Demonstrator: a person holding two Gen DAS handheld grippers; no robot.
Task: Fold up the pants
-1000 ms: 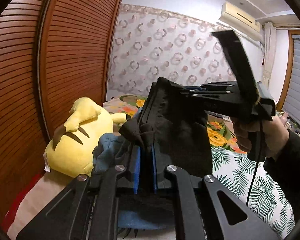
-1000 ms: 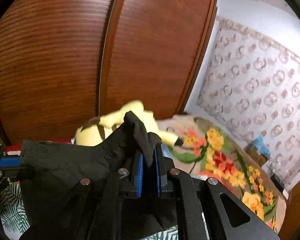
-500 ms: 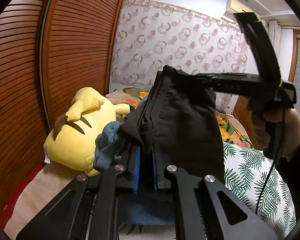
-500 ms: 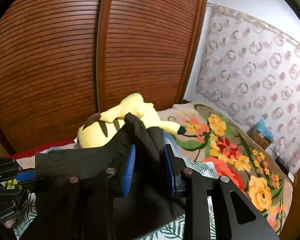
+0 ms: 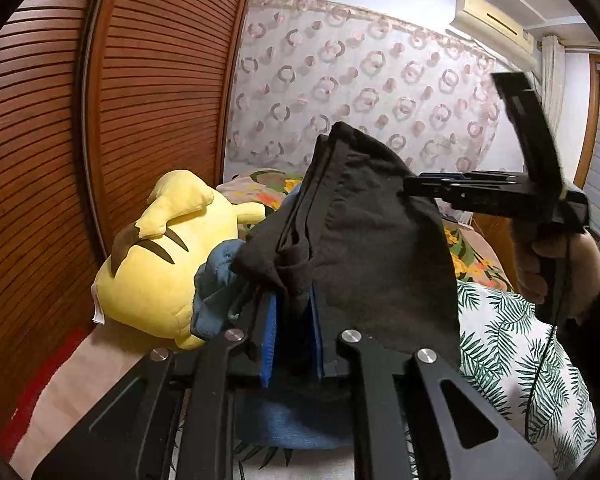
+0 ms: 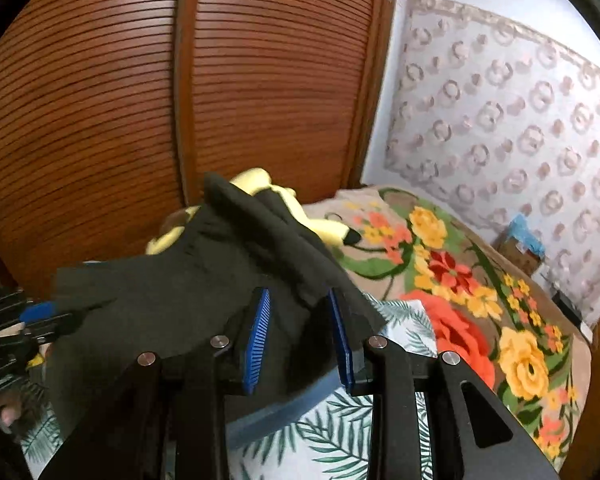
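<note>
The black pants hang bunched and doubled above the bed, over a leaf-print cover, with a blue garment lying beneath them. The left hand-held gripper grasps one gathered corner; cloth fills the gap between its blue pads, though its jaws have just been opening slightly. The right hand-held gripper has released: its jaws have just been opening, the pads stand clear of the fabric, and the other corner merely drapes across and between them. Judged from this, the step in hand is setting the folded pants down. To do it well, both corners should come down level and together, so that the layers land stacked, and the left grip should let go only once the cloth rests on the bed. The right fingers should withdraw straight back to avoid dragging the fold open. A yellow plush toy lies just beyond the pants, against the slatted wooden doors.
</note>
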